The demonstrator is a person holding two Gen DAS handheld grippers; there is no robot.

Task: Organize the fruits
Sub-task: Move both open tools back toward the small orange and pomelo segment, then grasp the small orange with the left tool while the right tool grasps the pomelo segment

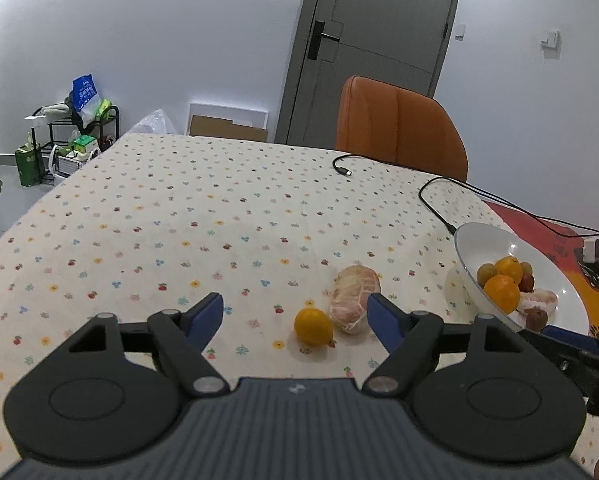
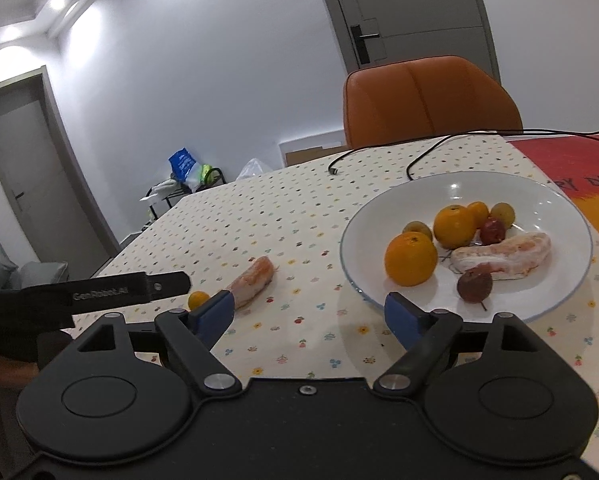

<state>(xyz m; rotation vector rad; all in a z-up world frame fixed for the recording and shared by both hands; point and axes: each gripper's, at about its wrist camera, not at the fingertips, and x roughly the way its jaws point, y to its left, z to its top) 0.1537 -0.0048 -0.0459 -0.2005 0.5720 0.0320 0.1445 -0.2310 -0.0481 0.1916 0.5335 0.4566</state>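
Two fruits, orange (image 1: 313, 327) and pomelo segment (image 1: 354, 299), await plating; both tongs, left (image 1: 295, 314) and right (image 2: 309, 312), gape empty, pickup judged next.

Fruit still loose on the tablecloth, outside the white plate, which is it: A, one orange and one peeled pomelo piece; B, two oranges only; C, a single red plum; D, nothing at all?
A: a small orange and a peeled pomelo piece lie side by side on the tablecloth, left of the white plate.
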